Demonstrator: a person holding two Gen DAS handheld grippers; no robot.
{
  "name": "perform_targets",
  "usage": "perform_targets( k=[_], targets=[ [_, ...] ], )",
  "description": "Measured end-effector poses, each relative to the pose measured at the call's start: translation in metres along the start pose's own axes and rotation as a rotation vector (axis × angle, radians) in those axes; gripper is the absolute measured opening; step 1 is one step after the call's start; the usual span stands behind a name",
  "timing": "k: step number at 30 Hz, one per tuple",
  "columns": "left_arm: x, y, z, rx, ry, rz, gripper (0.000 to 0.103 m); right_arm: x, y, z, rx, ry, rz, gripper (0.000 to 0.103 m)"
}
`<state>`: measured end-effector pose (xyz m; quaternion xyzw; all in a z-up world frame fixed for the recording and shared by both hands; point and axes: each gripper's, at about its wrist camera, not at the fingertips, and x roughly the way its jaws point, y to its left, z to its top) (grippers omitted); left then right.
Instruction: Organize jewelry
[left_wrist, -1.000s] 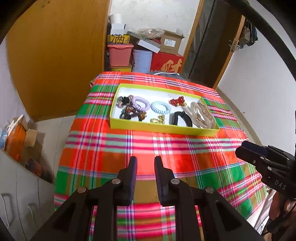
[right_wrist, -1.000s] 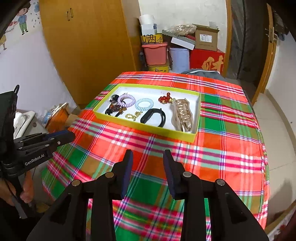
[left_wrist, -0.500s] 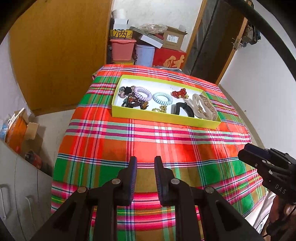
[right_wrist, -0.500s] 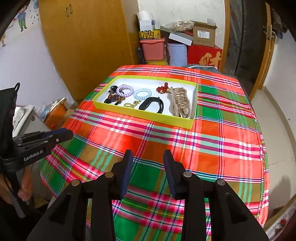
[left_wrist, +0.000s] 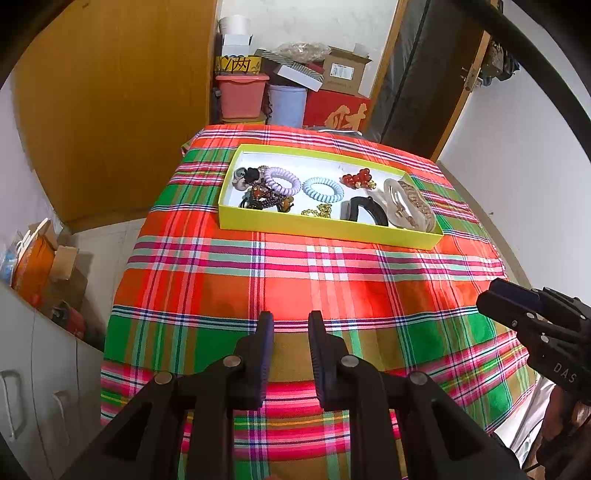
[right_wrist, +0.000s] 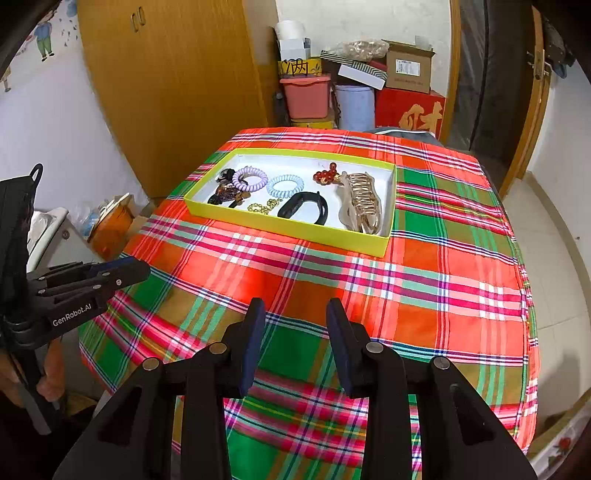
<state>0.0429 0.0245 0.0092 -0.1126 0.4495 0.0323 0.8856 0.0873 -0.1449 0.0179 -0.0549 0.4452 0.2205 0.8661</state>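
Left tongs (left_wrist: 290, 325) and right tongs (right_wrist: 293, 314), both spread and empty, hover level above the near edge of the plaid-covered counter (right_wrist: 424, 288), side by side and pointing forward. The yellow tray (right_wrist: 295, 230) lies well ahead of both, holding the jewelry: lilac coil (right_wrist: 250, 178), blue coil (right_wrist: 285, 185), red beads (right_wrist: 325, 176), gold chain (right_wrist: 263, 206), black band (right_wrist: 304, 206), gold claw clip (right_wrist: 364, 199). Likely hazards: the pieces at the left end overlap, so one pinch may drag neighbours; the light tray may slide on the cloth.
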Motion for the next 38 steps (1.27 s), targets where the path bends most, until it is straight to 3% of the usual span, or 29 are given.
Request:
perform_targets(
  k=[38],
  targets=[
    [0.006, -0.0095, -0.0011, 0.037, -0.005, 0.041, 0.019, 0.0002, -0.0016, 0.0006, 0.0, 0.002, -0.003, 0.035]
  ],
)
